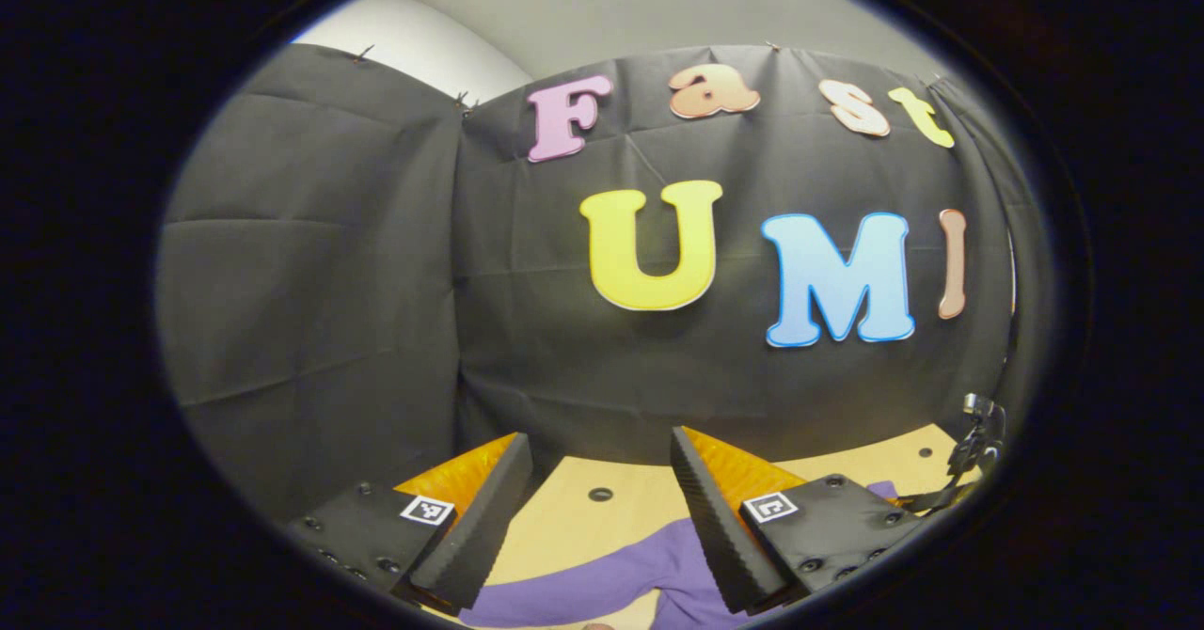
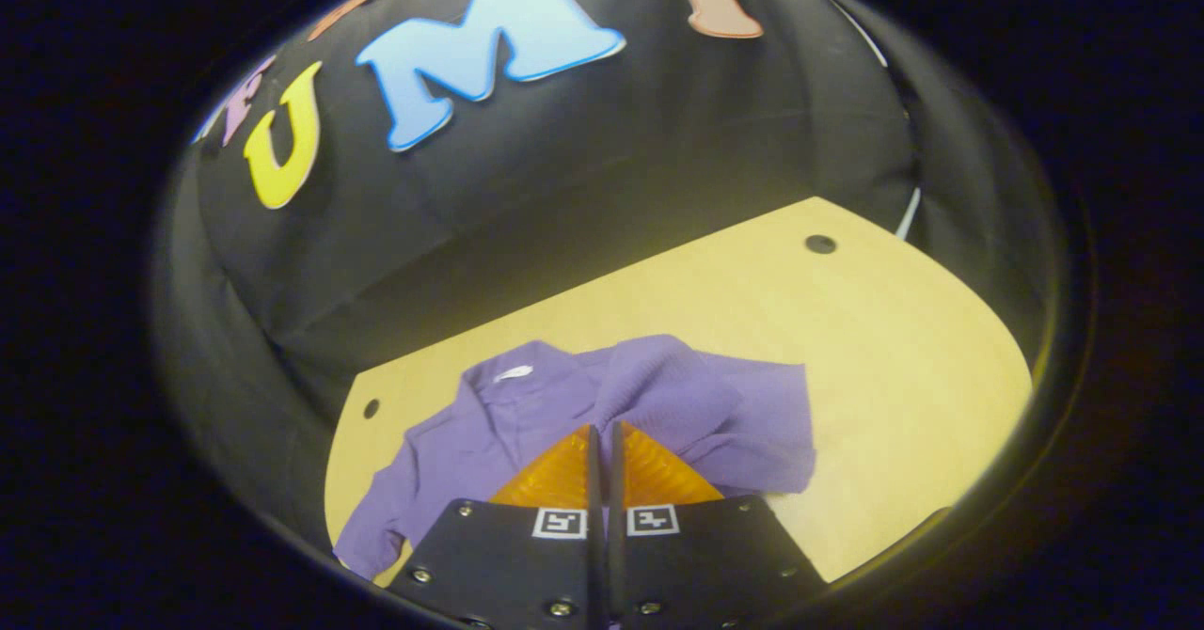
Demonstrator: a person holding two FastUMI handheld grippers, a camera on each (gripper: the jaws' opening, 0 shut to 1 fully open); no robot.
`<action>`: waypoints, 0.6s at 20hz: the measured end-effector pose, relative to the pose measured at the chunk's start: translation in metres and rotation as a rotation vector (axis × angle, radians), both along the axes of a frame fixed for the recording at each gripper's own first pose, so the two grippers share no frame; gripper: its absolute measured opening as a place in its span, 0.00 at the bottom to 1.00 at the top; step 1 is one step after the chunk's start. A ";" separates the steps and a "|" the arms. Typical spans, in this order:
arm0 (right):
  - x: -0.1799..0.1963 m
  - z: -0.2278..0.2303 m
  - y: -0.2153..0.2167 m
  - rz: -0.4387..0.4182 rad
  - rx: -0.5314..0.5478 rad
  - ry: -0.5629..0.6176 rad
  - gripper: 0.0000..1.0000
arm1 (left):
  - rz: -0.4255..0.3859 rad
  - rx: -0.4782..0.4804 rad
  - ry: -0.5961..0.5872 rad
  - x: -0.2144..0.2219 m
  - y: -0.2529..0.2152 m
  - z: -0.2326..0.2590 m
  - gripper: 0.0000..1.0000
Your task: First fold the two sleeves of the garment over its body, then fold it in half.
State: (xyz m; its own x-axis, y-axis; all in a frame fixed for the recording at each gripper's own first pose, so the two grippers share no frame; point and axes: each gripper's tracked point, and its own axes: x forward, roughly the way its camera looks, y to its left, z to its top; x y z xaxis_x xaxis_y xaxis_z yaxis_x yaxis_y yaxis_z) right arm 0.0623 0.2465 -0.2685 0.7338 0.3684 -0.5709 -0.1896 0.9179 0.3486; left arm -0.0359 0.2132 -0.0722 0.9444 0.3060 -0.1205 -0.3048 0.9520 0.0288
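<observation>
The purple garment (image 2: 527,423) lies spread on the pale wooden table (image 2: 894,367), collar toward the black cloth wall (image 2: 658,141). One sleeve is folded over its body, and the other trails toward the table's near left edge. In the right gripper view, the right gripper (image 2: 603,434) has its fingers pressed together on a pinch of cloth from the folded sleeve. In the left gripper view, the left gripper (image 1: 600,451) hangs with fingers wide apart, and the garment lies below between them, untouched.
</observation>
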 end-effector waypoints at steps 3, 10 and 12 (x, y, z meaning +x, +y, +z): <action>-0.011 0.000 0.090 0.122 0.010 0.015 0.01 | 0.053 0.015 0.008 -0.015 0.037 -0.004 0.93; -0.003 -0.031 0.189 0.354 -0.045 0.072 0.01 | 0.205 0.027 0.028 -0.064 0.107 -0.015 0.93; 0.002 -0.032 0.202 0.396 -0.077 0.094 0.01 | 0.238 0.021 0.028 -0.075 0.121 -0.021 0.94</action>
State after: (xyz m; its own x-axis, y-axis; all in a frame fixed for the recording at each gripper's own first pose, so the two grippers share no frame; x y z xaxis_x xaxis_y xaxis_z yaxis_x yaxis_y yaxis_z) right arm 0.0648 0.4484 -0.3004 0.4867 0.5653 -0.6660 -0.5042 0.8044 0.3143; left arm -0.1106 0.3346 -0.0931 0.8416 0.5223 -0.1372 -0.5194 0.8525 0.0594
